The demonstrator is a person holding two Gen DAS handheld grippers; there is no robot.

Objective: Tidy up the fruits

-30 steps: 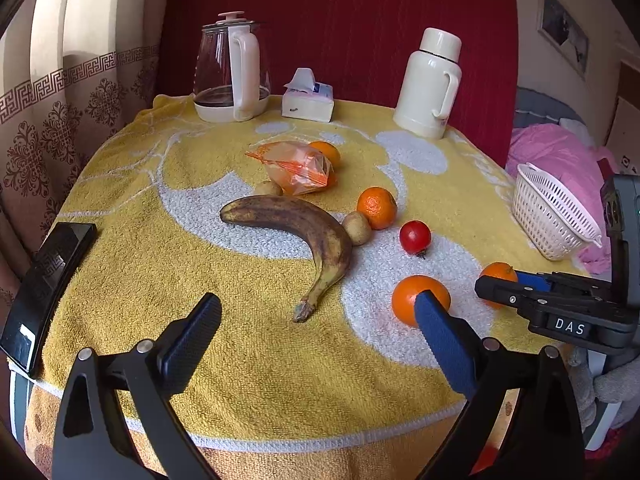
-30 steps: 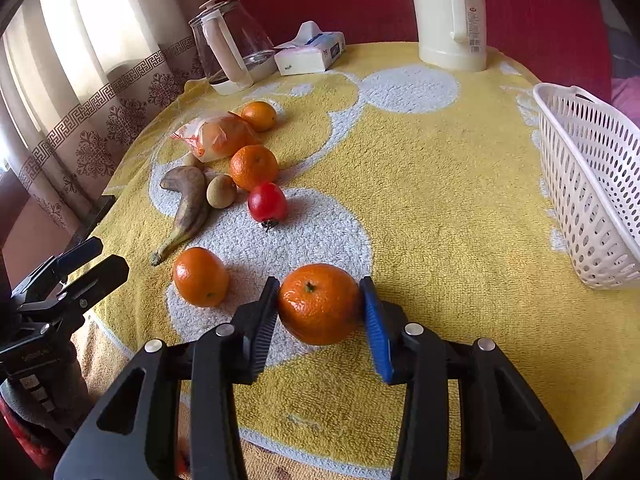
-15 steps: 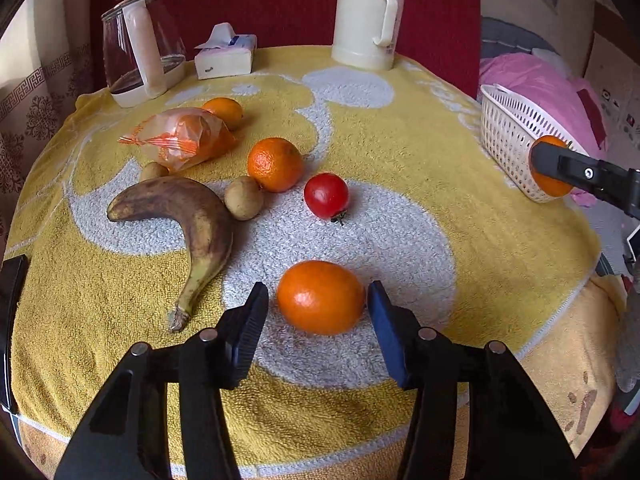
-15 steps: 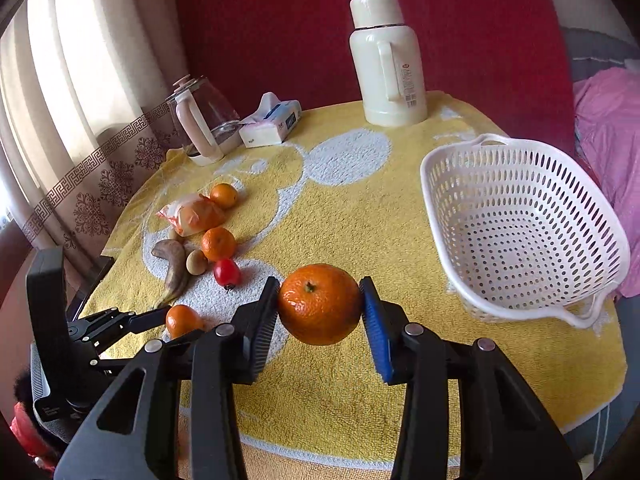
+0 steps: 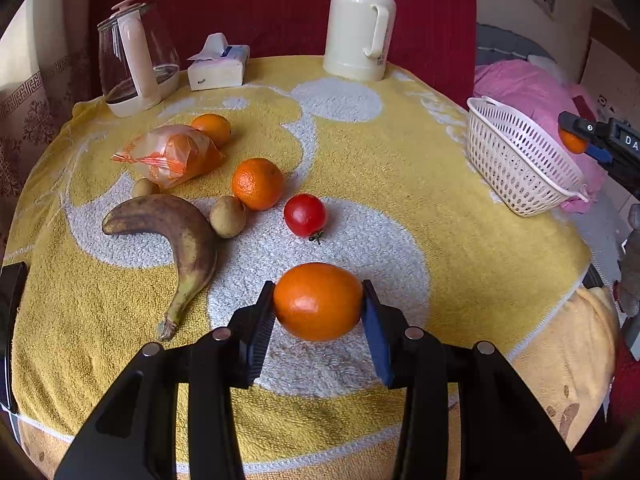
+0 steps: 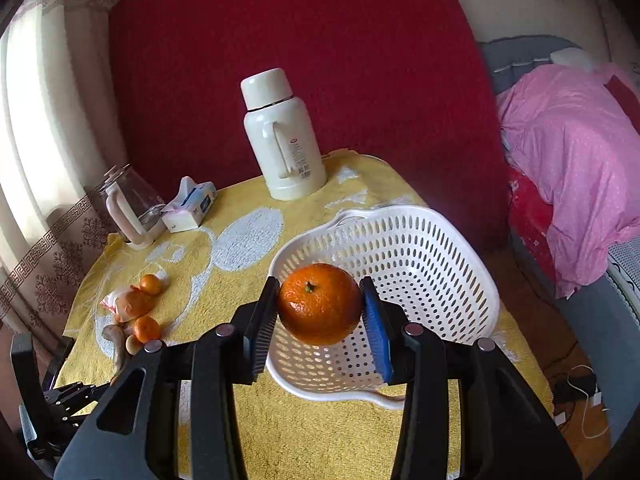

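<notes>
- Left gripper (image 5: 318, 322): jaws closing around a smooth orange (image 5: 318, 301) at the near middle of the yellow towel (image 5: 440, 208); both pads touch the fruit's sides, and it sits on the cloth.
- Right gripper (image 6: 320, 320): narrowly parted, clamped on a stemmed mandarin (image 6: 320, 303), held in the air over the near-left rim of the white basket (image 6: 432, 256).
- The basket stands at the towel's right edge.
- Left of the smooth orange lie a brown banana (image 5: 180, 236), a tomato (image 5: 305, 215), another mandarin (image 5: 258, 183) and a bagged fruit (image 5: 172, 155).
</notes>
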